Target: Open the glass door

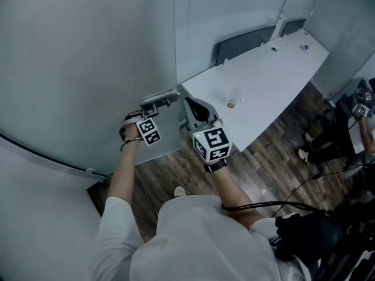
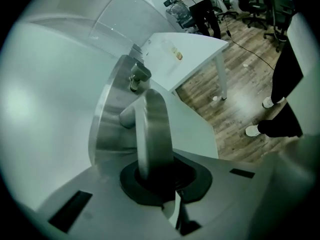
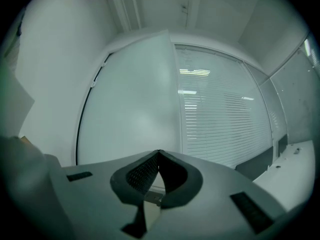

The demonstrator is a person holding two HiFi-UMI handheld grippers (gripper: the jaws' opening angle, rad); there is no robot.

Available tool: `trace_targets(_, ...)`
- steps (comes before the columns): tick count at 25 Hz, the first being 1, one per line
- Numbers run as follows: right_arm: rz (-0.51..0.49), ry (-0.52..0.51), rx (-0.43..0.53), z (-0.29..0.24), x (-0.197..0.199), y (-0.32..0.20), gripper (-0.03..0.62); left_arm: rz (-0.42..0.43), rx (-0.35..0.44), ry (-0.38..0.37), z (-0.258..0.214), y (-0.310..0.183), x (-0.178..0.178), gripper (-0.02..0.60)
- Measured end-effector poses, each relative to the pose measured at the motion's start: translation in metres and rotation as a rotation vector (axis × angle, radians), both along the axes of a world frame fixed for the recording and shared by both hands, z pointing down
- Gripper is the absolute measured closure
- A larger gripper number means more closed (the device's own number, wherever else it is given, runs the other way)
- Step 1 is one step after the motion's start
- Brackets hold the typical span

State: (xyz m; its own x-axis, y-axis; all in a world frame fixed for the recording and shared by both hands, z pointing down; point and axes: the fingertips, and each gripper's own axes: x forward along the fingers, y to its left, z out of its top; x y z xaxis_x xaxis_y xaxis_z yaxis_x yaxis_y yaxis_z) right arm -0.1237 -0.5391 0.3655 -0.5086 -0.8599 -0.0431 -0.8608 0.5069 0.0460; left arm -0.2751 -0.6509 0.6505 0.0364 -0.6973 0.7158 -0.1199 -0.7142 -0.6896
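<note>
The frosted glass door (image 1: 88, 69) fills the left of the head view, and its steel lever handle (image 1: 159, 101) sits at the door's right edge. My left gripper (image 1: 153, 106) is shut on that handle. In the left gripper view the lever (image 2: 152, 129) runs up from between the jaws to its mounting plate (image 2: 107, 129). My right gripper (image 1: 189, 103) hovers just right of the door edge, pointing level, shut with nothing in it. In the right gripper view its tips (image 3: 159, 154) meet in front of the door panel (image 3: 130, 99).
A white table (image 1: 263, 81) stands close to the right of the door edge. Beyond it a fixed glass wall with blinds (image 3: 220, 109). A person (image 1: 328, 145) sits at far right; cables (image 1: 293, 204) and a dark bag (image 1: 310, 233) lie on the wood floor.
</note>
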Motion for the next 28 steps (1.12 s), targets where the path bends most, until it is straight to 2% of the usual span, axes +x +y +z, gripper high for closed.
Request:
trace_targets(4, 0.002, 0.043, 0.003, 0.001, 0.027, 0.015, 0.592, 0.028, 0.025, -0.057, 0.001, 0.019, 0.003, 0.578)
trace_targets(11, -0.047, 0.031, -0.020, 0.004, 0.066, 0.048, 0.592, 0.091, 0.028, -0.074, 0.002, 0.070, 0.010, 0.578)
trace_targets(16, -0.104, 0.018, -0.020, 0.006, 0.075, 0.081, 0.592, 0.150, 0.019, -0.194, -0.008, 0.120, 0.010, 0.577)
trace_targets(21, -0.147, -0.006, -0.052, 0.021, 0.089, 0.112, 0.592, 0.095, 0.020, -0.210, -0.014, 0.157, 0.008, 0.577)
trace_targets(28, -0.200, -0.020, -0.065, 0.034, 0.125, 0.156, 0.592, -0.065, 0.059, -0.185, -0.020, 0.205, 0.006, 0.569)
